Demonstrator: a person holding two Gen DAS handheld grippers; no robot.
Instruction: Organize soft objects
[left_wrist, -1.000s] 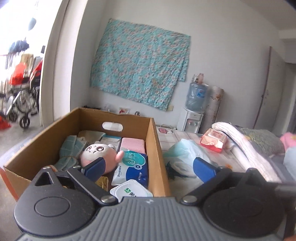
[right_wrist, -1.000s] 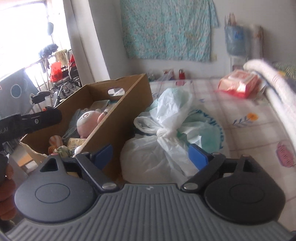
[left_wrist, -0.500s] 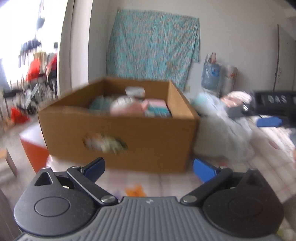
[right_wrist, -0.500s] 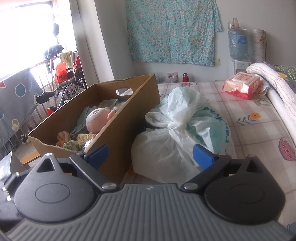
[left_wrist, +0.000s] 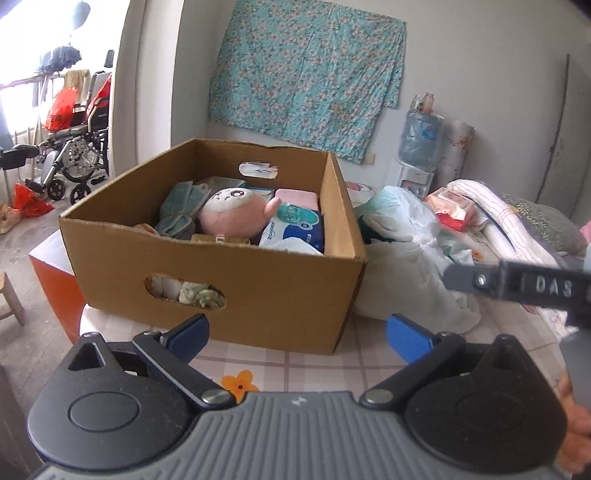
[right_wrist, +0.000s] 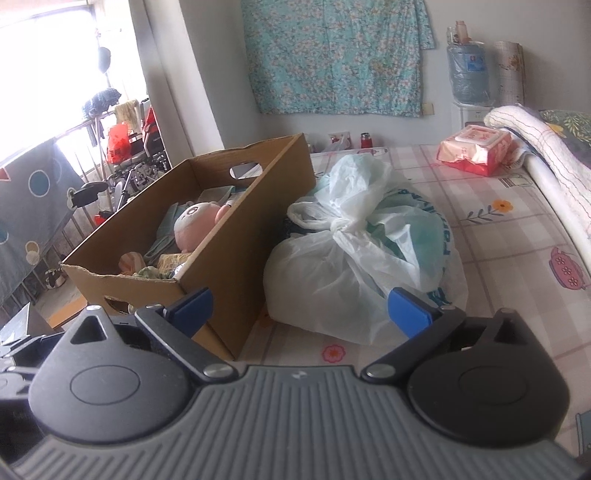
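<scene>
Soft objects: pink plush toy (left_wrist: 232, 216) lies inside the cardboard box (left_wrist: 240, 291), packed among a blue-and-white tissue pack (left_wrist: 295, 230), a pink folded cloth (left_wrist: 297, 197) and teal fabric (left_wrist: 181, 212). More soft bits show through the handle cut-out in the near wall. Box stands on the bed (right_wrist: 498, 236), on its checked flower-print sheet. Knotted white plastic bag (right_wrist: 354, 266) lies on the sheet, touching the box's side wall. Red-and-pink wipes pack (right_wrist: 476, 147) sits well apart, near a rolled white quilt (right_wrist: 546, 147).

Left gripper (left_wrist: 295, 330): jaws wide, nothing between them, pointed at the near wall of the box from just off it. Right gripper (right_wrist: 299, 308): jaws have just been opening and stand wide; nothing is clamped. The bag's near bulge sits ahead of the gap, with the box corner by the left pad. Cannot tell whether the pads touch the plastic.

Step in hand, as judged: box largely filled; right gripper lining up on the bag as the next loose item.

Next move calls for: advance to the knot or gathered neck, close there rather than on the slack film, lift clear of the box rim. Risk: thin plastic slips or tears; free room in the box looks tight
</scene>
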